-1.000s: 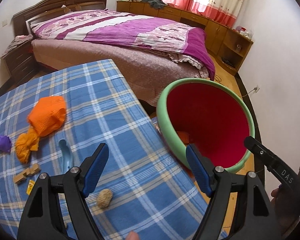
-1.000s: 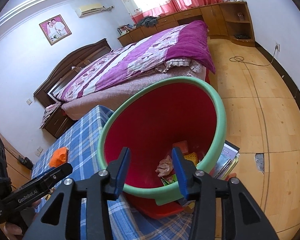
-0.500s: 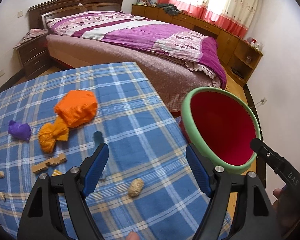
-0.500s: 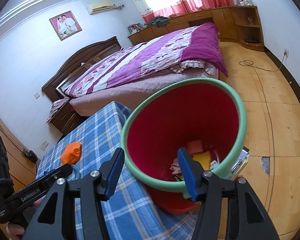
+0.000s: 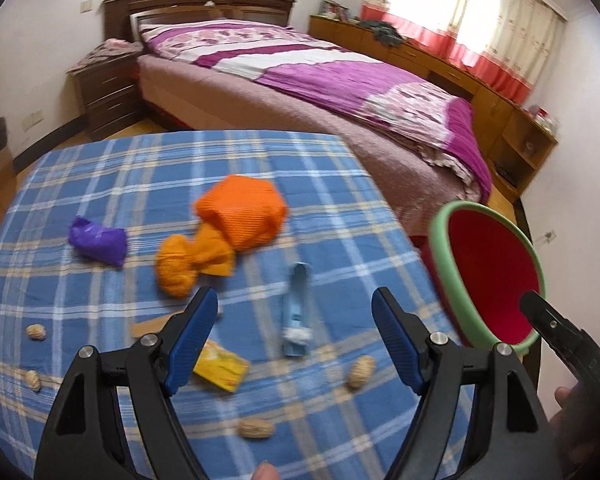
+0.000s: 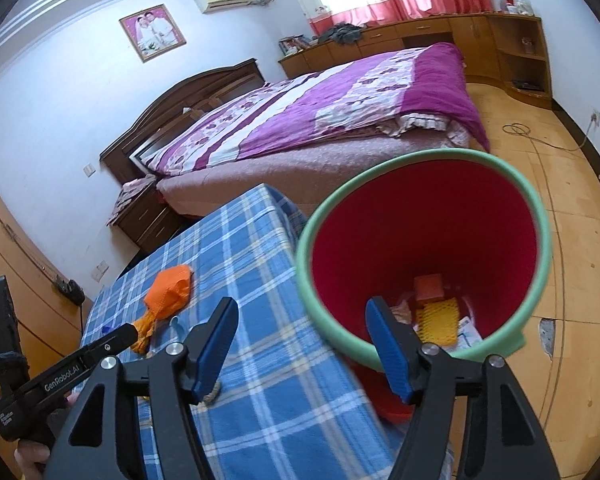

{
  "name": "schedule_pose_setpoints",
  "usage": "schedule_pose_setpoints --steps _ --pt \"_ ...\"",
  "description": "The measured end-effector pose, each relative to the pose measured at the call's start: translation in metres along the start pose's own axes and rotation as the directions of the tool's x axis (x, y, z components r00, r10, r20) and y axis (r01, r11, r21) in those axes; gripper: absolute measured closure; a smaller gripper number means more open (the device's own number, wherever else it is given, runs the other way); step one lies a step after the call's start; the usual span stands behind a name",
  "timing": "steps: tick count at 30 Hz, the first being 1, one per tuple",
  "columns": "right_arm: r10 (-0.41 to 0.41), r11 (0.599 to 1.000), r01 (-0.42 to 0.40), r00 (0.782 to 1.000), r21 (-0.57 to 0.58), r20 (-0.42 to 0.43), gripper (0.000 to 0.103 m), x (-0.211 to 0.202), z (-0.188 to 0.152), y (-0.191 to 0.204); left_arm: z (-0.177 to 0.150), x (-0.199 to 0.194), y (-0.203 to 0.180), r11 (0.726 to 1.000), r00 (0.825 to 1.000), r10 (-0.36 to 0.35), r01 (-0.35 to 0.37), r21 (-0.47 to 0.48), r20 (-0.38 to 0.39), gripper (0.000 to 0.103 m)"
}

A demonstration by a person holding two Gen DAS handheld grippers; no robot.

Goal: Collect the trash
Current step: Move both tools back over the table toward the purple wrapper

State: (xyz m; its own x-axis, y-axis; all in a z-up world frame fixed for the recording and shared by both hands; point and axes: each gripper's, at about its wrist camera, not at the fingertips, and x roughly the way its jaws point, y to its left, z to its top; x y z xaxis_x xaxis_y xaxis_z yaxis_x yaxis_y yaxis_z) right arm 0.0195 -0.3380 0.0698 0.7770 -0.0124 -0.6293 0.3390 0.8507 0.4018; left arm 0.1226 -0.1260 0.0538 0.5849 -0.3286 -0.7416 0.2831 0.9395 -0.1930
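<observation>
My left gripper (image 5: 293,318) has swung away from the bin (image 5: 496,272) and now looks down on the blue plaid tablecloth (image 5: 100,168); a second ago the bin's mouth filled the right half of this view, and now it sits at the right edge. The jaws stand wide with nothing between them. I read this as the hunt for the next piece.

Taking the bin as landmark, going left to right: farthest from it lie a peanut shell (image 5: 36,332) and a purple crumpled wrapper (image 5: 98,240). Nearer come the orange crumpled paper (image 5: 228,228), then a yellow packet (image 5: 220,368) beside my left pad. Nearer still is a light blue tube-like wrapper (image 5: 298,308), with another shell (image 5: 360,372) just short of the bin.

My right gripper (image 6: 300,348) hangs over the cloth's edge beside the bin. Its jaws are opening, with nothing between them. They were narrower a second ago above the bin's mouth, so I judge a piece has just been dropped in. Orange and yellow scraps lie at the bin's bottom (image 6: 436,304).

Beyond the table stands a bed with a purple quilt (image 6: 340,108). Past the bin there is a wooden floor (image 6: 580,240), and curtained windows (image 5: 480,20) sit above low cabinets.
</observation>
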Motion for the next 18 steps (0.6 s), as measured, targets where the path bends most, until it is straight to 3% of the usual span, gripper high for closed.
schedule_pose_setpoints --steps 8,18 --pt "0.033 0.999 -0.034 0.999 -0.037 -0.041 0.033 0.027 0.001 0.031 0.011 0.007 0.059 0.991 0.995 0.099 -0.098 -0.095 -0.001 0.024" --pt "0.06 0.994 -0.068 0.994 -0.084 -0.096 0.033 0.059 0.002 0.06 0.024 0.033 0.133 0.944 0.979 0.199 -0.203 -0.261 -0.043 0.024"
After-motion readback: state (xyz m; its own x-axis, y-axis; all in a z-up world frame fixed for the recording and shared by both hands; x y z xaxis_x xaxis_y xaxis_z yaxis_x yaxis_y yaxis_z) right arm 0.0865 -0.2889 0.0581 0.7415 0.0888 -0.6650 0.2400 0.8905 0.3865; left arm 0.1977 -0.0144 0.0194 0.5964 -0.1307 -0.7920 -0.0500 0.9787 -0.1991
